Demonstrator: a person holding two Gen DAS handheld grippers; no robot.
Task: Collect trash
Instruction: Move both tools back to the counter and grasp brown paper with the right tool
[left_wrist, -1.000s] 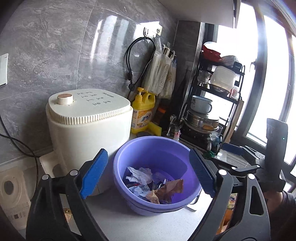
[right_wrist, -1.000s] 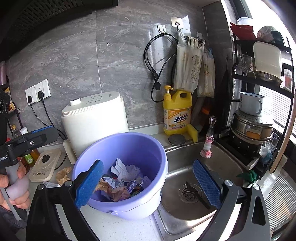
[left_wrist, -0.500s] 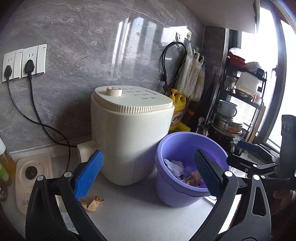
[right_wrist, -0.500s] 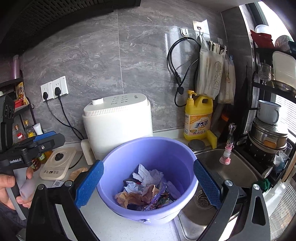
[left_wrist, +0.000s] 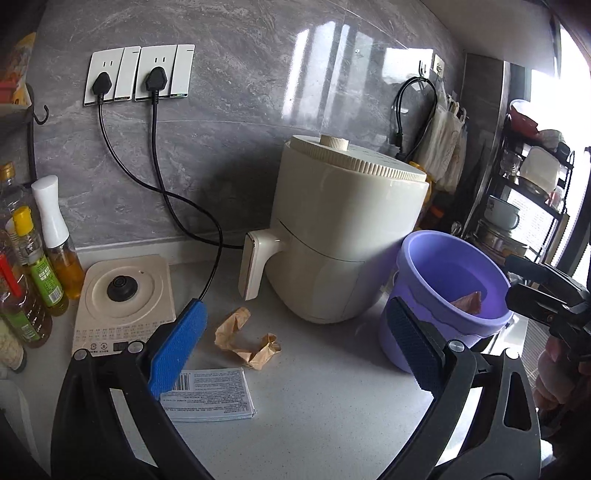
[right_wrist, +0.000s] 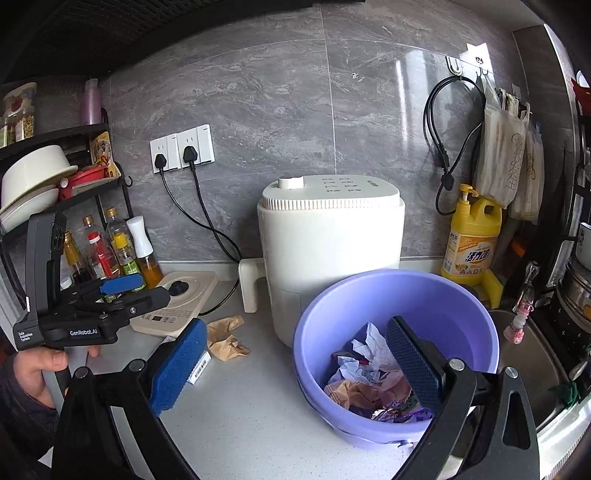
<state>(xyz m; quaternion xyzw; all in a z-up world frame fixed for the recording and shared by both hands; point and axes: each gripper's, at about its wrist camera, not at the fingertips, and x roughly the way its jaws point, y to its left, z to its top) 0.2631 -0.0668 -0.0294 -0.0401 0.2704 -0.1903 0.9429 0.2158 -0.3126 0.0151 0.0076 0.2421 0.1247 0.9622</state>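
Your left claw (left_wrist: 295, 350) and right claw (right_wrist: 295, 369) both gape wide, holding nothing. Crumpled brown paper (left_wrist: 245, 339) lies on the bench (left_wrist: 332, 398), at 9 o'clock from the purple bucket (right_wrist: 461, 306).

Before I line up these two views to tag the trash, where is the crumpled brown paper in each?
Left wrist: crumpled brown paper lies low centre on the counter, between the open fingers.
Right wrist: it lies left of centre, beside the left blue pad.
Shared landmark: the white air fryer, just right of the paper in both.
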